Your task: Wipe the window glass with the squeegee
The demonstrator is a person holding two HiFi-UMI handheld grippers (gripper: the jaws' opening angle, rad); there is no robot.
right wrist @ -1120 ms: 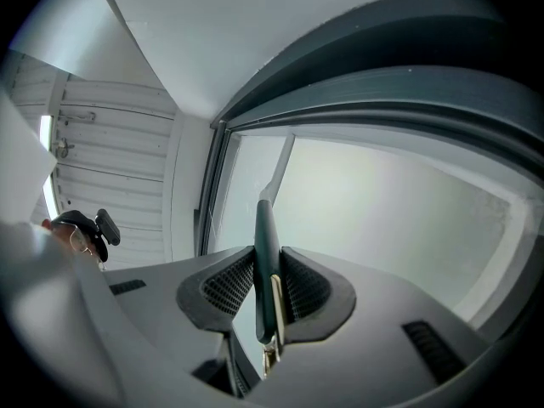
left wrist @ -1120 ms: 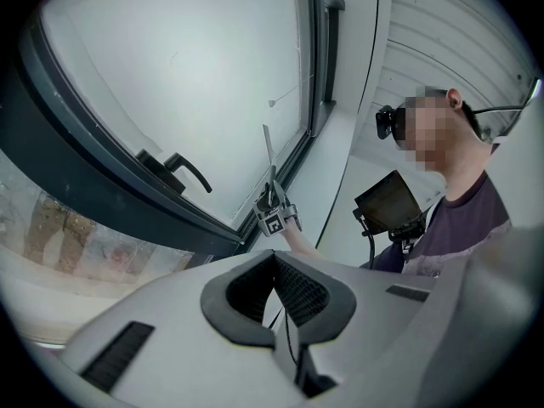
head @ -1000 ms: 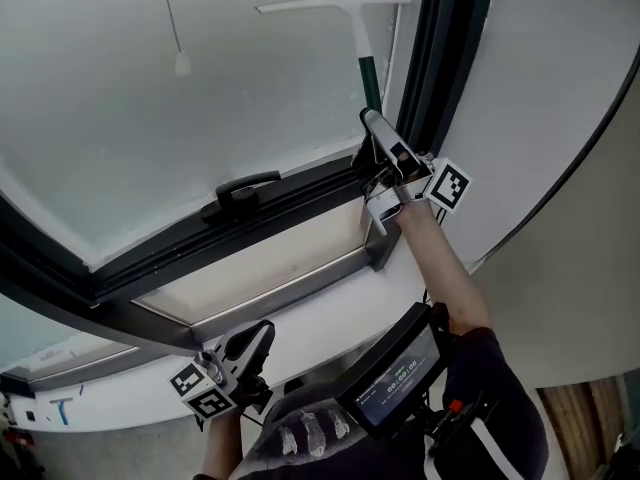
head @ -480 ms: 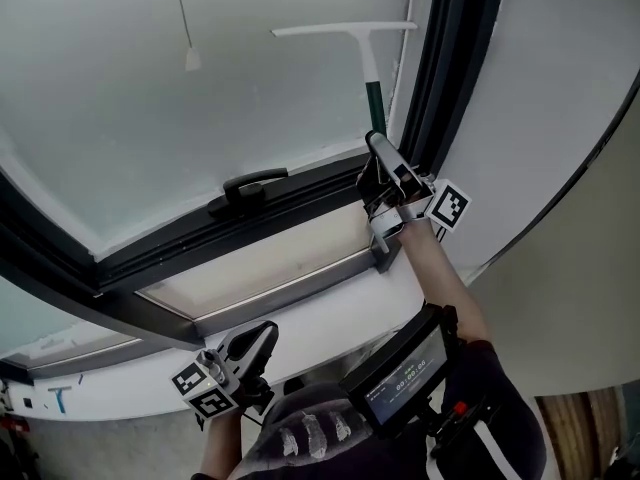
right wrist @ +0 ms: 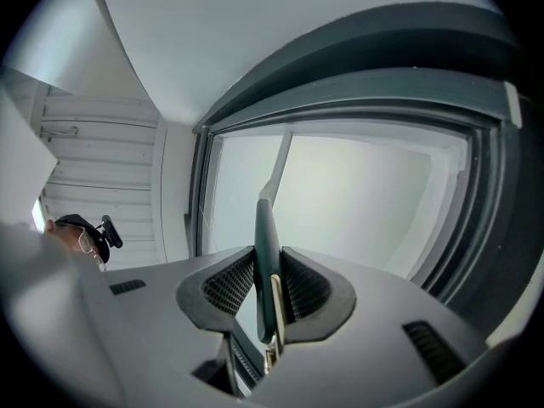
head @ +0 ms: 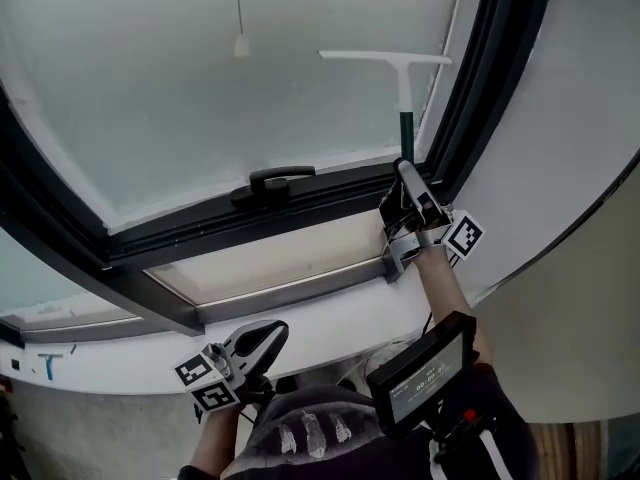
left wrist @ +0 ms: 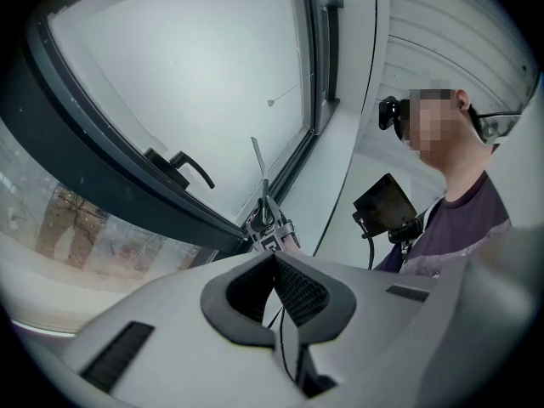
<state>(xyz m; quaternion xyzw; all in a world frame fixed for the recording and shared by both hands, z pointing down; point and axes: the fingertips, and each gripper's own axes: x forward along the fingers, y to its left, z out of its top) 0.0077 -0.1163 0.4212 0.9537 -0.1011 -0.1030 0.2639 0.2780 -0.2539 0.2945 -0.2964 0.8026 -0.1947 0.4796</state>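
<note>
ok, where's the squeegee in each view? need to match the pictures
Head view: squeegee upper right, against the glass, handle in the right claw.
Left gripper view: squeegee small, at centre, a thin line rising from the far right claw.
Right gripper view: squeegee at centre, dark handle clamped between the jaws, shaft running up.
Shared landmark: dark window frame.

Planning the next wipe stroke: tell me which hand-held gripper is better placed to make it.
Right. The right hand-held gripper is shut on the squeegee handle, its blade on the window glass. The left hand-held gripper is shut, empty, well below it.
</note>
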